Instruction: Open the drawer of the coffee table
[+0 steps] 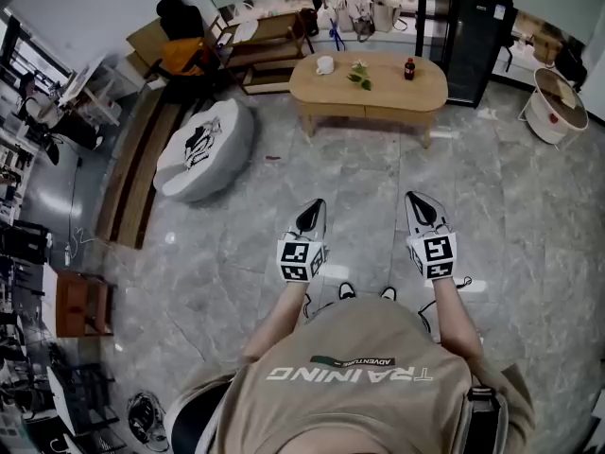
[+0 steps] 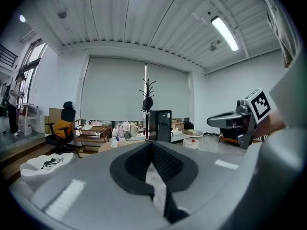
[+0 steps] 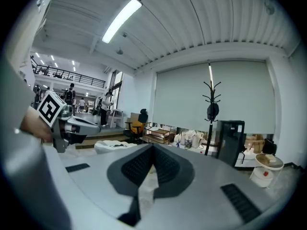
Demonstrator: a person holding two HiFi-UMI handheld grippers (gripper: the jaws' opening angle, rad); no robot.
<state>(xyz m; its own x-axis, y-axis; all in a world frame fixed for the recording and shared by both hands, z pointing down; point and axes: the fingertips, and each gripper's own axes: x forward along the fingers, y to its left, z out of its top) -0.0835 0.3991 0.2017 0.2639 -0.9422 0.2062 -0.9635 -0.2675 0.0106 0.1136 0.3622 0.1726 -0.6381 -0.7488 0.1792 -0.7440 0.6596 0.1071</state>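
Note:
The oval light-wood coffee table (image 1: pixel 378 97) stands far ahead across the grey floor, and its front panel (image 1: pixel 367 114) looks flush. A white cup (image 1: pixel 324 64), a small plant (image 1: pixel 358 76) and a dark bottle (image 1: pixel 409 68) sit on top. My left gripper (image 1: pixel 316 206) and right gripper (image 1: pixel 417 198) are held side by side in front of my body, well short of the table and pointing toward it. Both are shut with nothing between the jaws, as the left gripper view (image 2: pixel 152 143) and the right gripper view (image 3: pixel 153 145) show. Each gripper view also catches the other gripper at its edge.
A white beanbag (image 1: pixel 203 149) lies left of the table, beside a long wooden step (image 1: pixel 137 173). A wooden shelf (image 1: pixel 269 50) and a black chair with orange cloth (image 1: pixel 184 50) stand at the back left. A black cabinet (image 1: pixel 475 36) and a round white stand (image 1: pixel 553 102) are at the right.

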